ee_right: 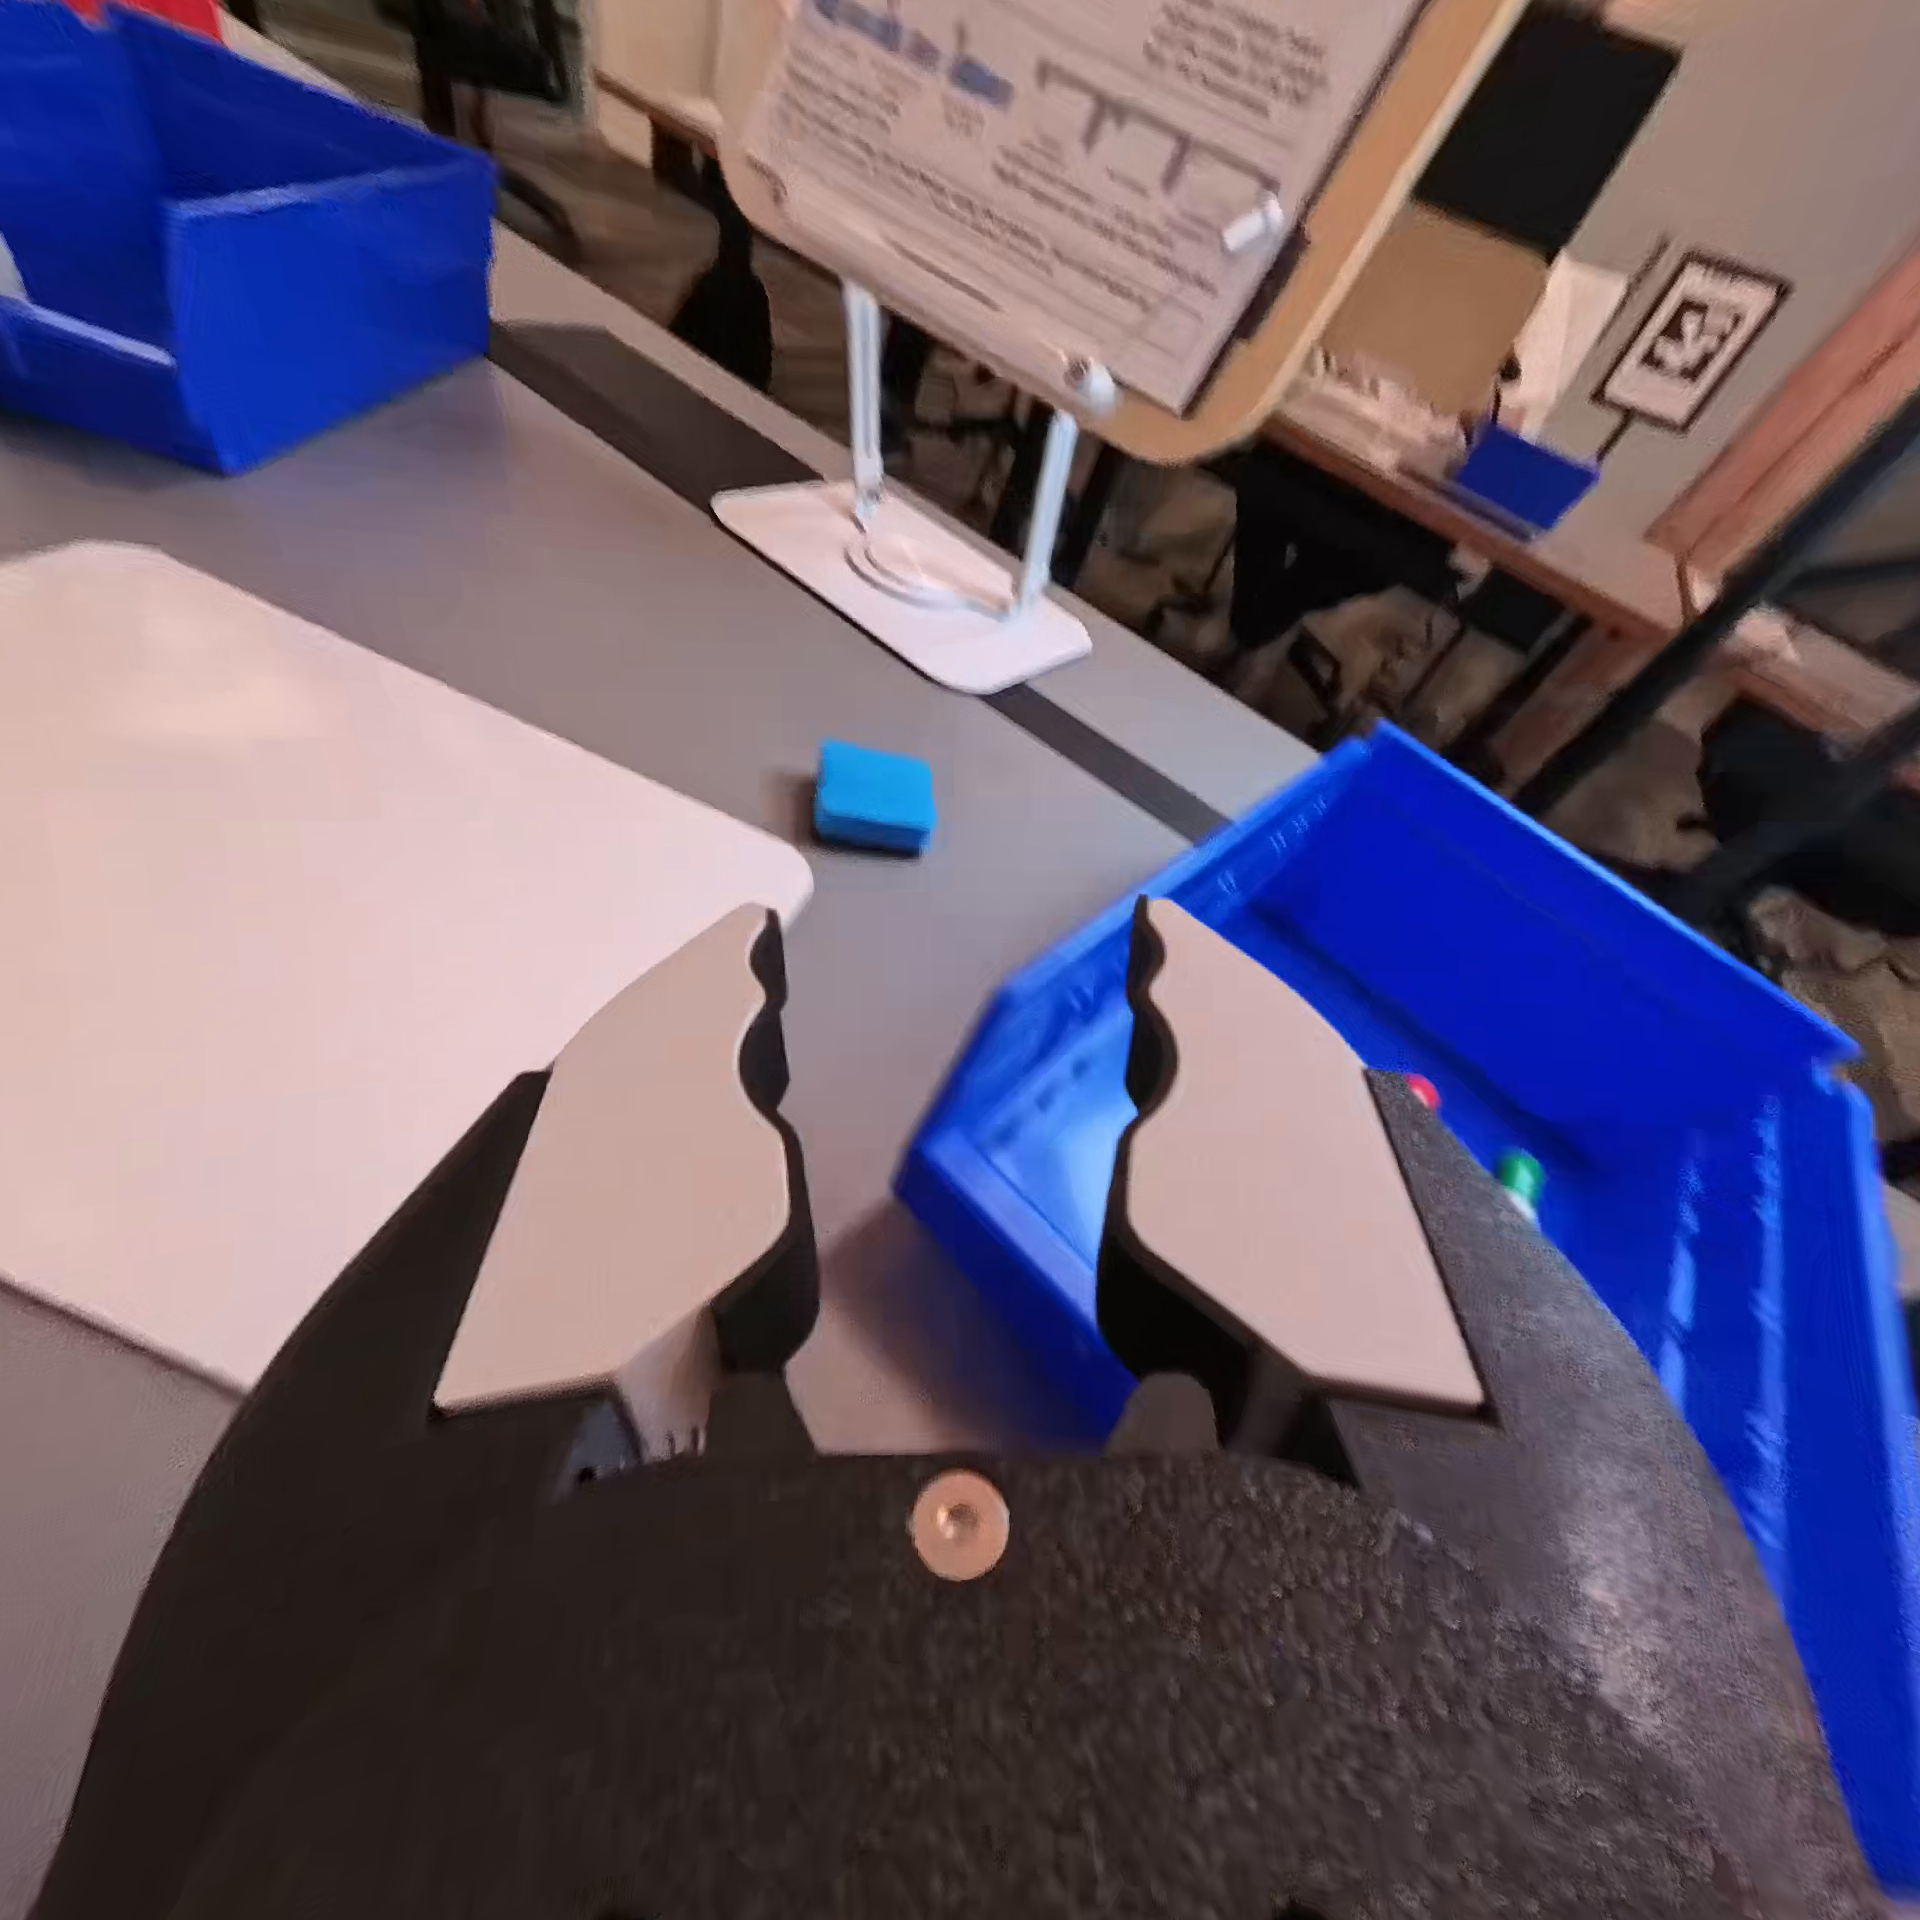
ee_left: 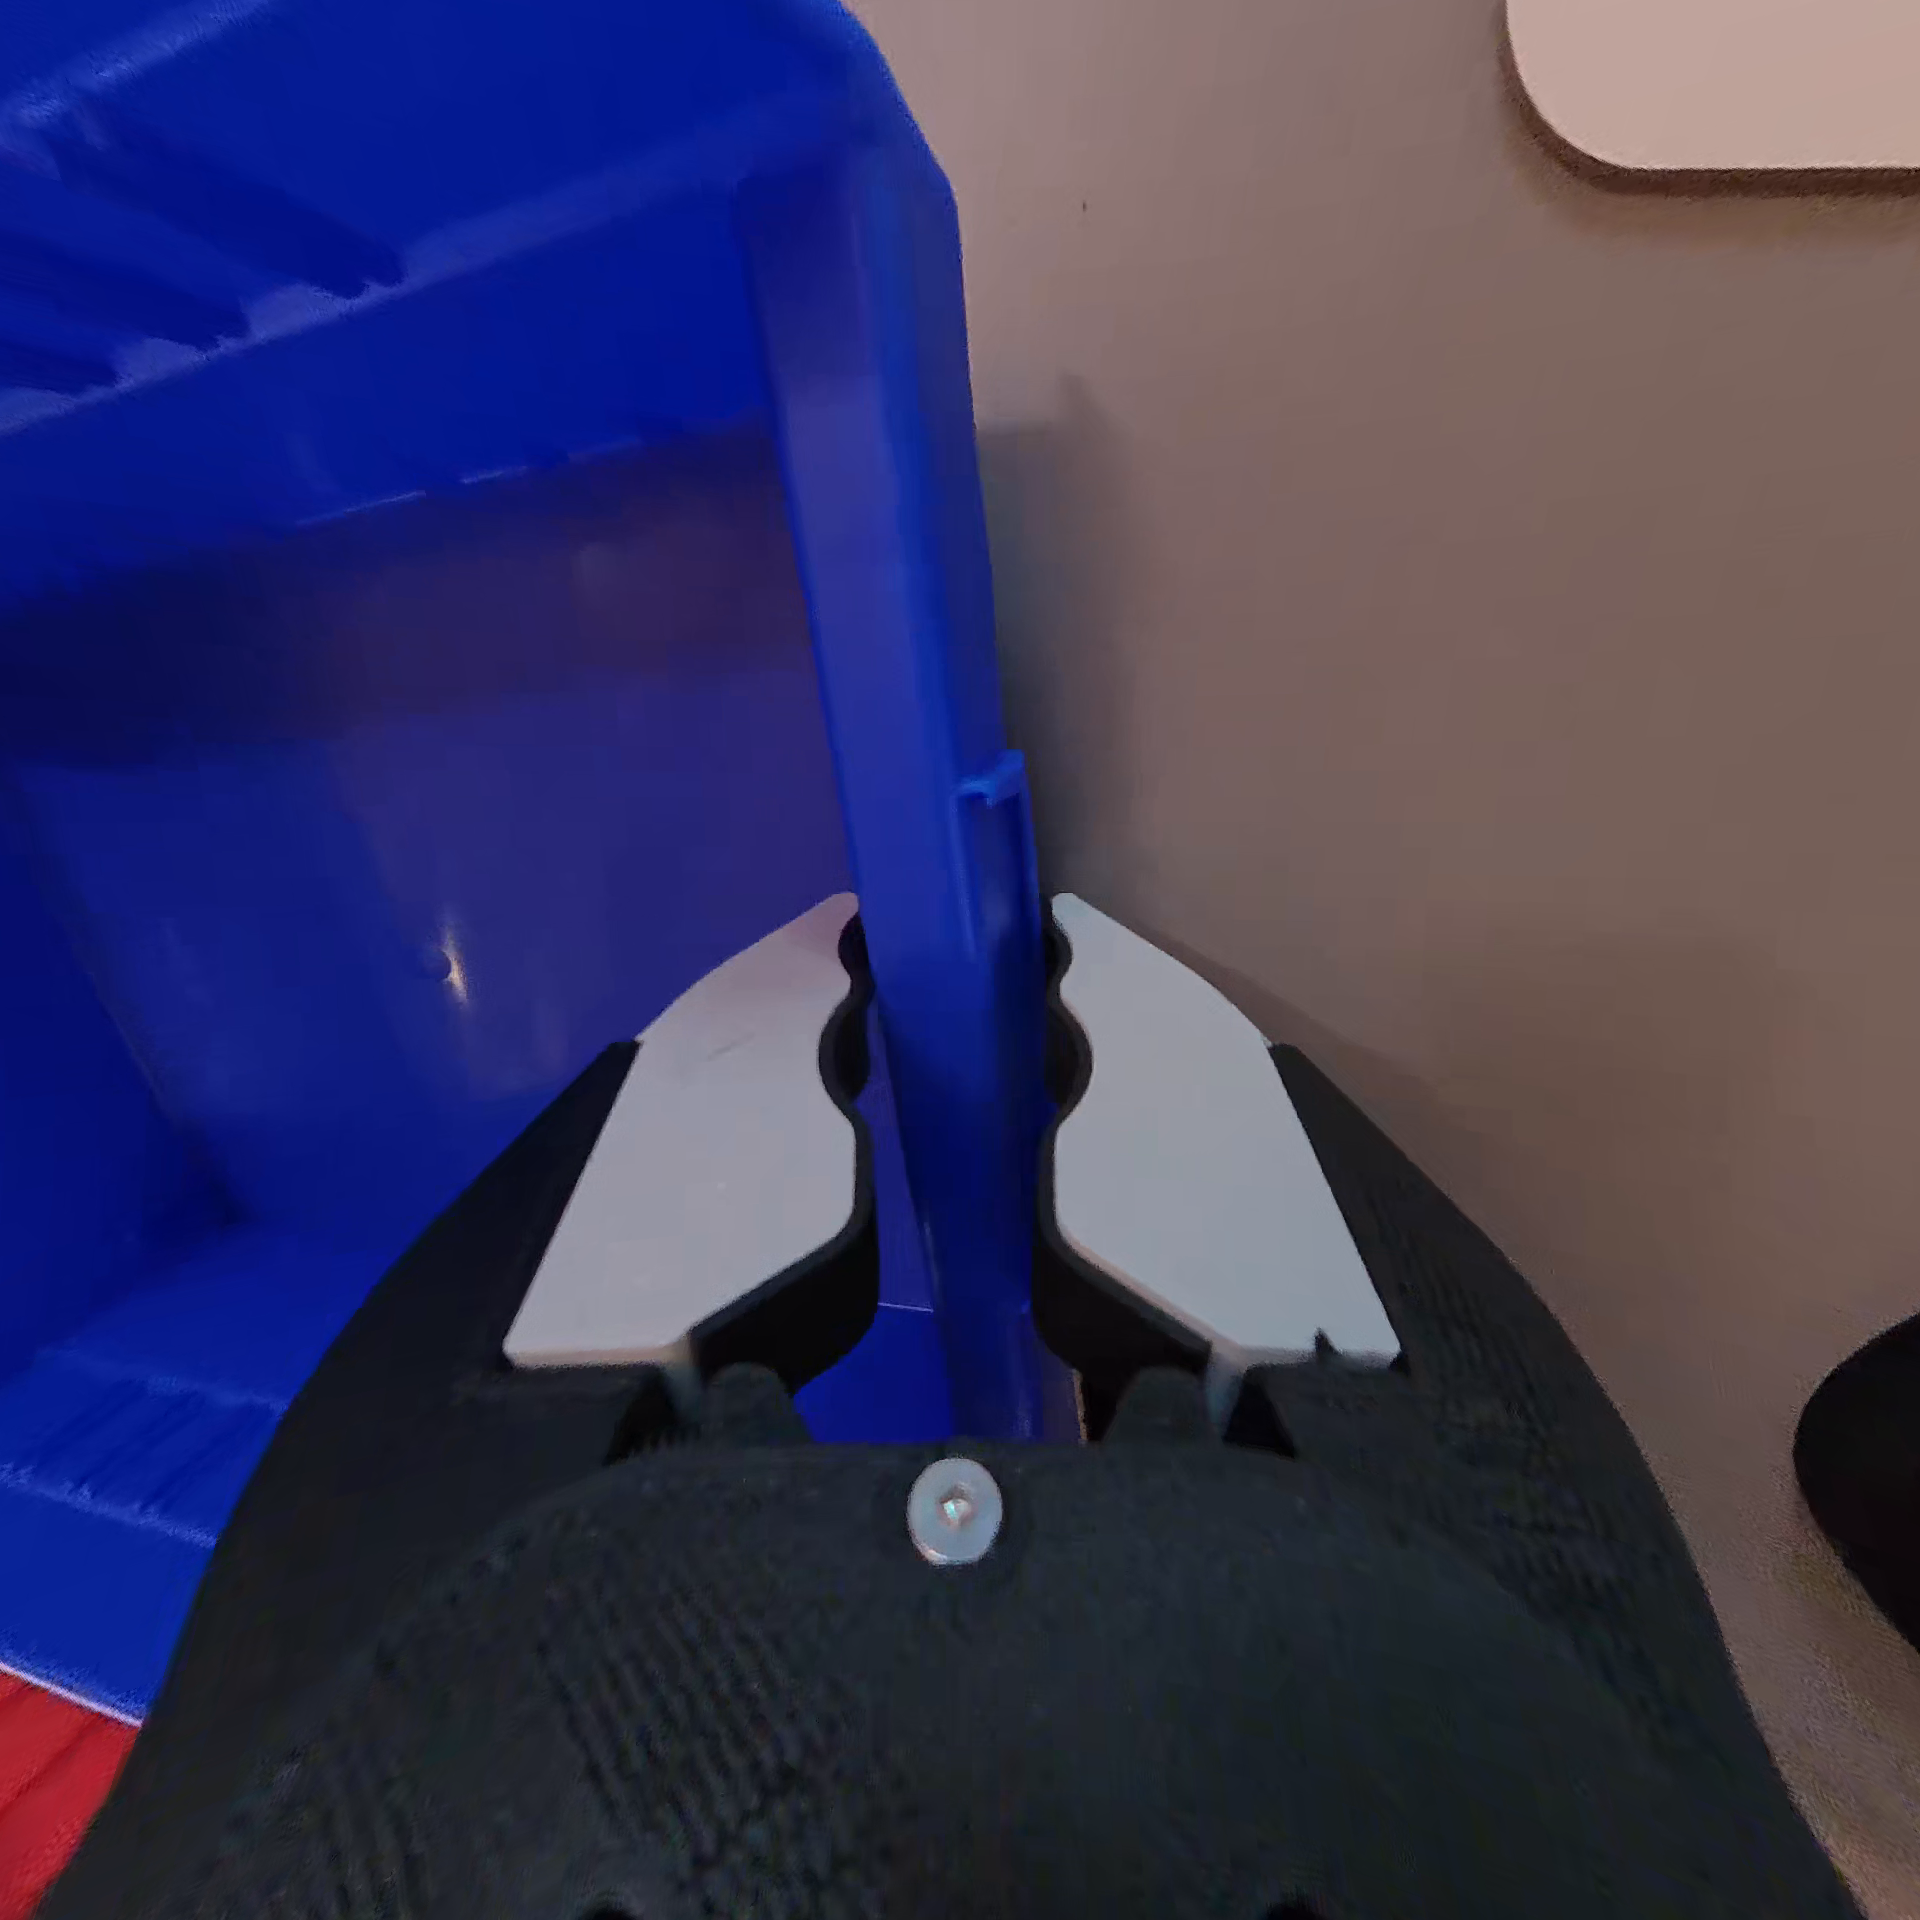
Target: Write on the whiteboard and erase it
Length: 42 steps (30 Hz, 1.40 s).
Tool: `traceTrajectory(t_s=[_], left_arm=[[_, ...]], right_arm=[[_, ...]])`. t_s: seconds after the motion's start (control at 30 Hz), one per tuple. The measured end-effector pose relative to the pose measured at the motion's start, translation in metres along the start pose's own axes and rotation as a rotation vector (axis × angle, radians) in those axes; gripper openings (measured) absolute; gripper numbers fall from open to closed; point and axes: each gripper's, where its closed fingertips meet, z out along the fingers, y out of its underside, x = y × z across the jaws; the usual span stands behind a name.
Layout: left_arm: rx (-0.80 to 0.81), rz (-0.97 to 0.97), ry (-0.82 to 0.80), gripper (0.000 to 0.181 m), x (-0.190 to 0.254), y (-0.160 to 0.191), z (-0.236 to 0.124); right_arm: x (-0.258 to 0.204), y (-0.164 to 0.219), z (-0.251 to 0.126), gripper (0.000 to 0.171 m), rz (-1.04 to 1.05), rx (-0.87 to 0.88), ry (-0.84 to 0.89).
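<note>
The left gripper [ee_left: 951, 1039] is clamped on the side wall of a blue plastic bin [ee_left: 883, 623]. The right gripper [ee_right: 956, 997] hangs open and empty; the flat white whiteboard [ee_right: 312, 883] lies left of it, with a small blue foam eraser [ee_right: 873, 798] just beyond its tips on the grey table [ee_right: 582, 582].

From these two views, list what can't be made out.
- Markers in the right blue bin, right wrist view: only a red and a green tip show past the right gripper.
- Left blue bin's contents, left wrist view: cut off by the frame and left gripper.
- Whiteboard far side: cut off at the left edge.
</note>
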Motion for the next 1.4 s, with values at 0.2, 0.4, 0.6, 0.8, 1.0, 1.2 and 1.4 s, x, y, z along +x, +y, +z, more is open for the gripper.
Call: traceTrajectory(t_s=[0.2,0.4,0.6,0.8,1.0,1.2,1.4], left_arm=[[0.005,-0.054,0.061,0.046,0.000,-0.001,0.000],[0.018,-0.122,0.213,0.044,0.015,-0.004,0.000],[-0.014,-0.102,0.182,0.023,0.009,-0.001,0.001],[0.054,-0.070,0.108,0.023,0.009,0.002,-0.004],[0.185,-0.018,0.017,0.025,0.031,-0.009,-0.045],[0.232,0.159,-0.046,0.025,0.083,-0.041,-0.083],[0.292,0.276,0.028,0.026,0.124,-0.094,-0.082]], right_arm=[[0.055,0.075,-0.057,0.066,-0.062,-0.376,0.026],[0.058,0.127,-0.051,0.066,-0.182,-0.620,-0.109],[0.057,0.143,-0.024,0.066,-0.316,-0.757,-0.175],[0.063,0.145,-0.019,0.063,-0.375,-0.846,-0.244],[0.067,0.158,-0.013,0.060,-0.456,-0.909,-0.327],[0.053,0.163,-0.003,0.030,-0.520,-0.923,-0.372],[0.020,0.150,-0.006,0.028,-0.503,-0.886,-0.321]])
